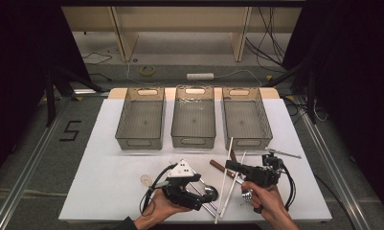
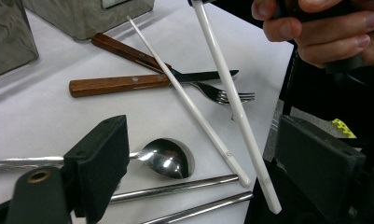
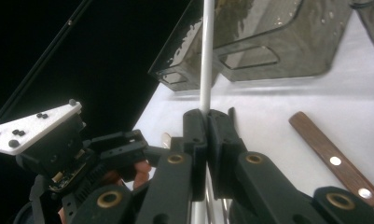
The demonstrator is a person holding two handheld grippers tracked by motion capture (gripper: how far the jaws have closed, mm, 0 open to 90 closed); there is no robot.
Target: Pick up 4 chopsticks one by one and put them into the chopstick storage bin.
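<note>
On the left of the high view, the left gripper (image 1: 206,194) is lying low over the white table (image 1: 108,172), held from below by the person's left hand (image 1: 156,211). Its jaws are standing wide apart in the left gripper view, with nothing pressed between them. A spoon (image 2: 168,157) is resting on the table between those open jaws, its bowl just beside the left jaw. Two metal chopsticks (image 2: 175,187) are lying just in front of the jaws, nearer the camera than the spoon.

Moving right, one white chopstick (image 2: 189,105) is lying flat on the table, running away from the left gripper and crossing over a wooden-handled knife (image 2: 124,84) and a fork (image 2: 226,95). A second white chopstick (image 3: 206,60) is being held off the table at a tilt, its lower end hanging near the left gripper's right jaw.

Further right, the right gripper (image 1: 229,165) is pinching that second white chopstick, its jaws closed narrowly on the stick in the right gripper view. The person's right hand (image 1: 268,201) is gripping the tool from behind.

Beyond both grippers, three grey bins (image 1: 194,139) are standing side by side, well apart from the left gripper and nearer to the right gripper's tips.
</note>
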